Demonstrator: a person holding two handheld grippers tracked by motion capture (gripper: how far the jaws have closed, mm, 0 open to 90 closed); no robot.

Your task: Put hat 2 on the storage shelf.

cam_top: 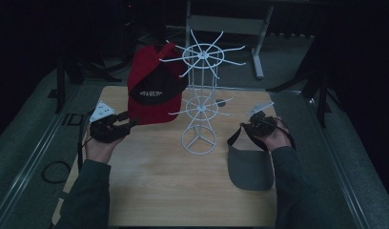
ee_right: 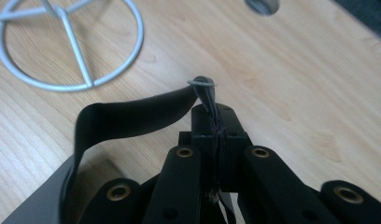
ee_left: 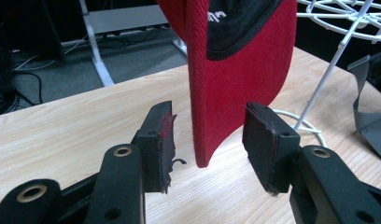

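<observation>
A red cap with a black front panel hangs from a left arm of the white wire rack. My left gripper sits at the cap's lower edge. In the left gripper view it is open, and the red cap's brim hangs down between the two pads without touching either. My right gripper is right of the rack and shut on the black strap of a grey visor. The visor's brim lies on the table. The jaws pinch the strap near its small ring.
The rack's round base stands mid-table on the wooden tabletop. A small hole lies in the table behind the right gripper. The rack's other arms are bare. Dark floor, cables and a table frame surround the table.
</observation>
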